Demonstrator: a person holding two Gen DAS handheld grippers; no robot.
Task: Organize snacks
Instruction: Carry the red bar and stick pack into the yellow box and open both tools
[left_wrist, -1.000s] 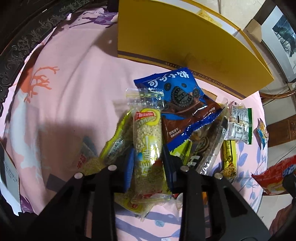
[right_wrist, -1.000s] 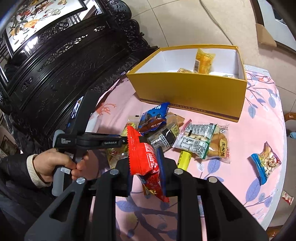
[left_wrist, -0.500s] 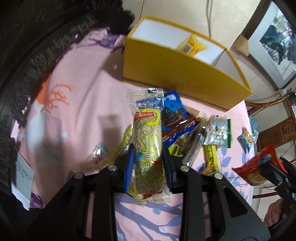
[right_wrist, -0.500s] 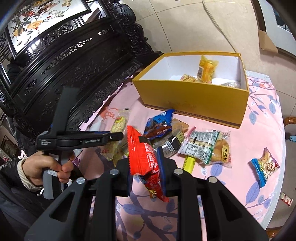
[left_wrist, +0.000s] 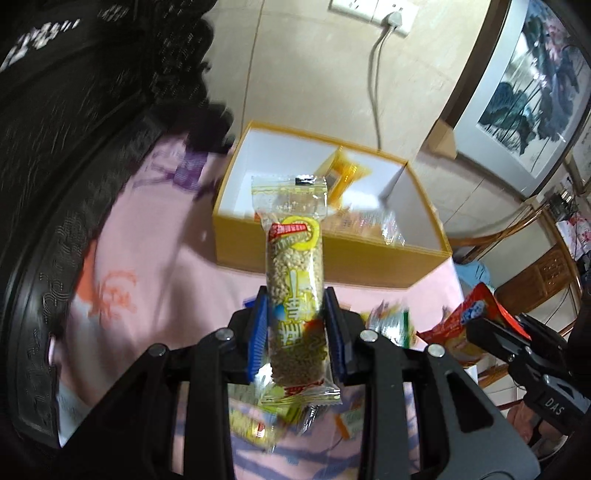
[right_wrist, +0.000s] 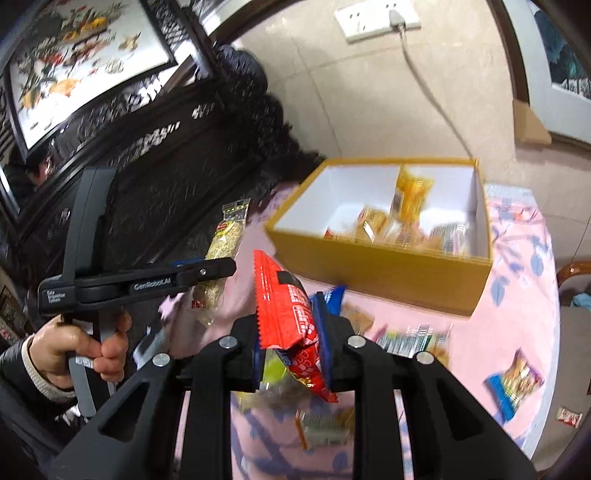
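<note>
My left gripper (left_wrist: 295, 314) is shut on a clear grain bar packet (left_wrist: 293, 280) and holds it upright, lifted above the table, short of the open yellow box (left_wrist: 332, 258). The packet also shows in the right wrist view (right_wrist: 221, 243). My right gripper (right_wrist: 290, 325) is shut on a red snack packet (right_wrist: 288, 306), also in the air, and it shows at the right of the left wrist view (left_wrist: 476, 314). The yellow box (right_wrist: 388, 269) holds an orange packet (right_wrist: 410, 192) and several other snacks.
Loose snack packets lie on the pink tablecloth (right_wrist: 517, 295) below both grippers, blurred. A blue-edged packet (right_wrist: 513, 380) and a small red one (right_wrist: 569, 417) lie near the table's right edge. Dark carved furniture (right_wrist: 166, 155) stands at the left. A wall and cable are behind the box.
Both grippers have lifted and tilted up with their packets. The left one has risen from the snack pile toward the yellow box, whose inside now shows.
</note>
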